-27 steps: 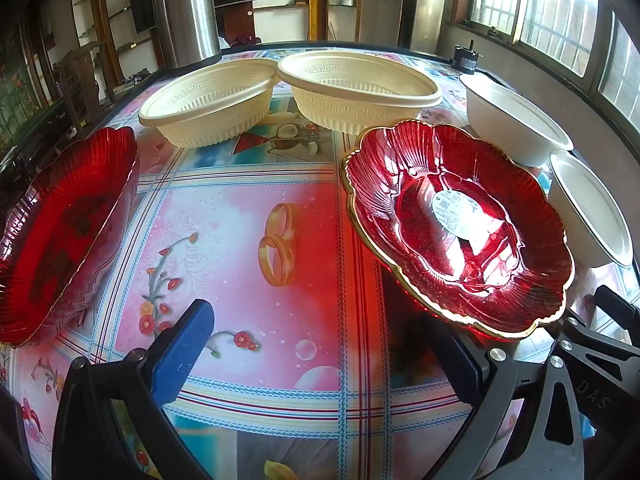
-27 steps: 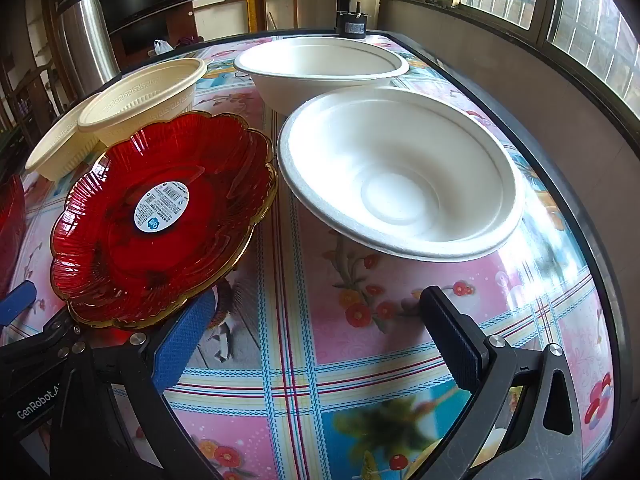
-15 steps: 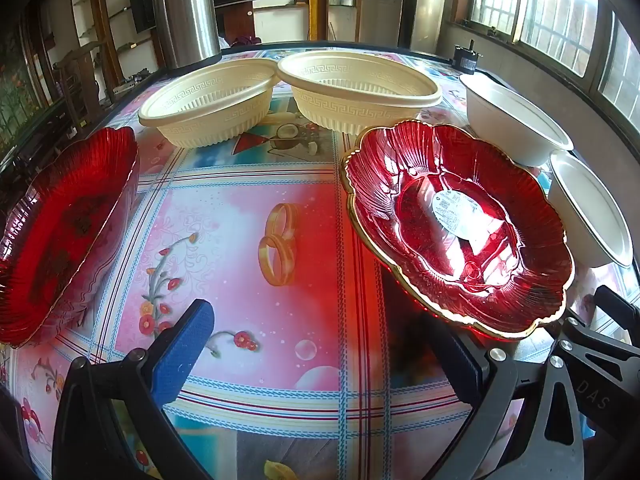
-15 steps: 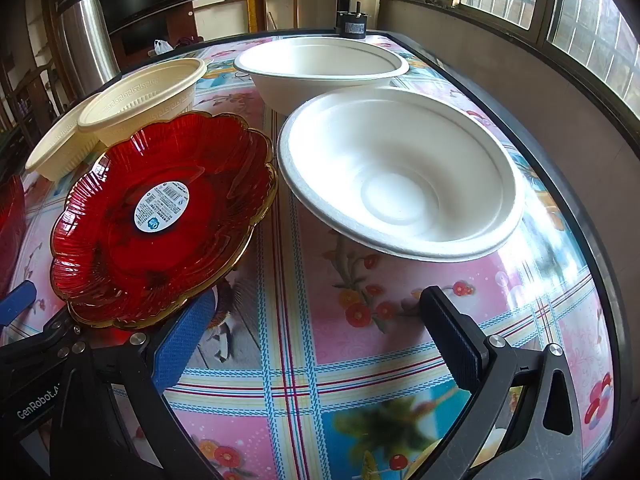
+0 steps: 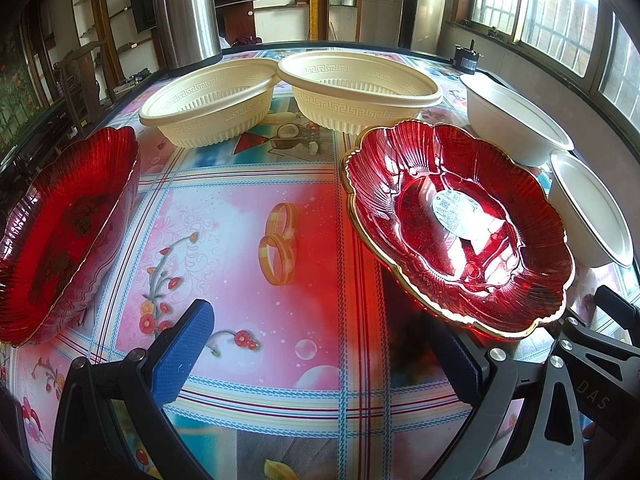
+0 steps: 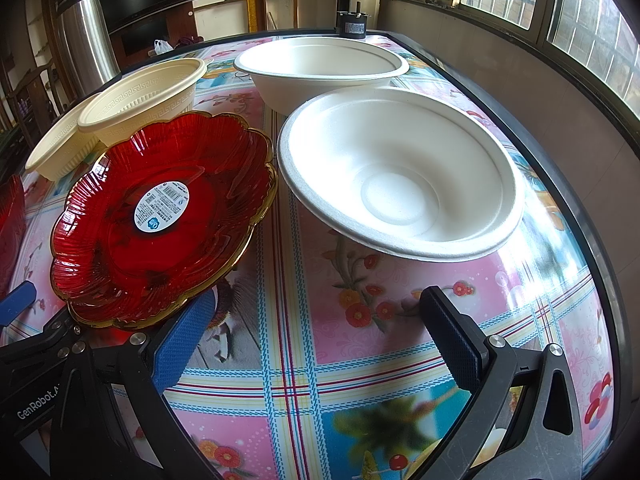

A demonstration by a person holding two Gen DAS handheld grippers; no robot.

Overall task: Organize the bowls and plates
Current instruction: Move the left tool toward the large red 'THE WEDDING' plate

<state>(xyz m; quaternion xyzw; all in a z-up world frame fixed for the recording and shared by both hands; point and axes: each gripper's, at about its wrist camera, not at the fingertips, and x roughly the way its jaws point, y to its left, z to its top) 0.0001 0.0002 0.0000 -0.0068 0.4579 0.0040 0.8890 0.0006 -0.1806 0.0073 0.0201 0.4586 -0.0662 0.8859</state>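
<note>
Nothing looks sorted yet, as far as I can judge: every dish sits alone on the table [image 5: 248,248], none nested or stacked.

Far left, one red plate [image 5: 60,232] lies at the table's edge, partly out of my view. Behind the middle, two cream bowls [image 5: 212,104] stand side by side, rims nearly touching, with a steel flask [image 5: 186,8] behind them. My left claw [image 5: 324,356] hangs wide over bare cloth, holding nothing. Right of it lies the second red plate [image 6: 160,216], a sticker at its centre; its near rim reaches just in front of my left claw's right finger.

My right claw [image 6: 316,344] is also spread wide and holding nothing, low over the cloth. The near white bowl [image 6: 400,172] sits just ahead of it, almost touching the red plate's rim, with a second white bowl [image 6: 320,68] behind.

The open room is the cloth between the two red plates. On the right the table's dark rim and the wall run close, so I would judge little slack there.
</note>
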